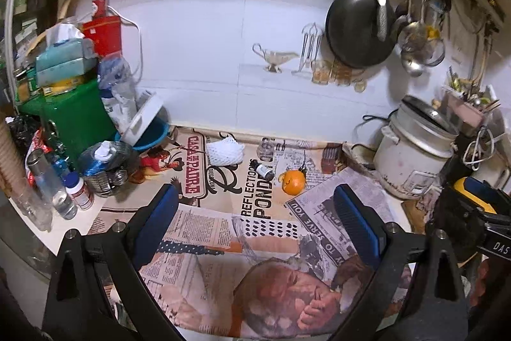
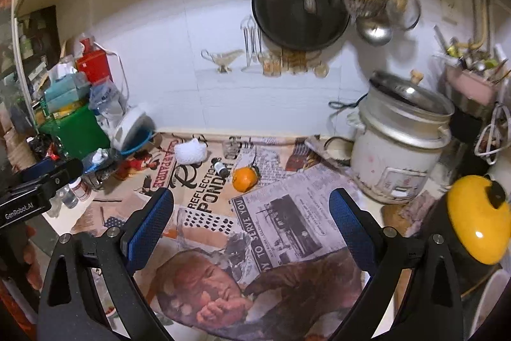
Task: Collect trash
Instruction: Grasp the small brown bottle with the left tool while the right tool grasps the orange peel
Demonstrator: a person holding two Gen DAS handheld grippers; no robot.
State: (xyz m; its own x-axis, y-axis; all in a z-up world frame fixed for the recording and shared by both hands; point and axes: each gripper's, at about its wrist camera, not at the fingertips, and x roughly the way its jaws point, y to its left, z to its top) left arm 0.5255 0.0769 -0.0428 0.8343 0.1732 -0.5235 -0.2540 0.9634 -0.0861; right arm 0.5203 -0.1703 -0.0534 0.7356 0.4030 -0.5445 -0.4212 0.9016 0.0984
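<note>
Newsprint sheets [image 1: 255, 213] cover the counter from its front edge back to the white wall. On them, toward the back edge, lie the loose bits: a white foam net [image 1: 224, 151] nearest the wall, a small dark bottle [image 1: 263, 170] on its side just in front and to the right of it, and an orange [image 1: 293, 181] with its peel partly torn, just right of the bottle. The three lie near one another but do not touch.

Both grippers hang over the front part of the counter with nothing between their blue pads. The left gripper [image 1: 255, 213] has its jaws spread wide, and so does the right gripper [image 2: 252, 213]; neither touches the paper or any of the three things, which lie well beyond the fingertips.

At the counter's left edge stands a crowd of things: a green box [image 1: 73, 117], a red container [image 1: 103, 34] behind it, a water bottle [image 1: 52, 187] and a blue bowl [image 1: 153, 136] with a white lid leaning in it. At the right edge sits a white rice cooker [image 1: 412, 155], its lid askew. A black pan [image 1: 357, 27] and ladles [image 1: 415, 53] hang on the wall above. In the right wrist view a yellow lid [image 2: 476, 219] with a black knob shows at the front right corner.
</note>
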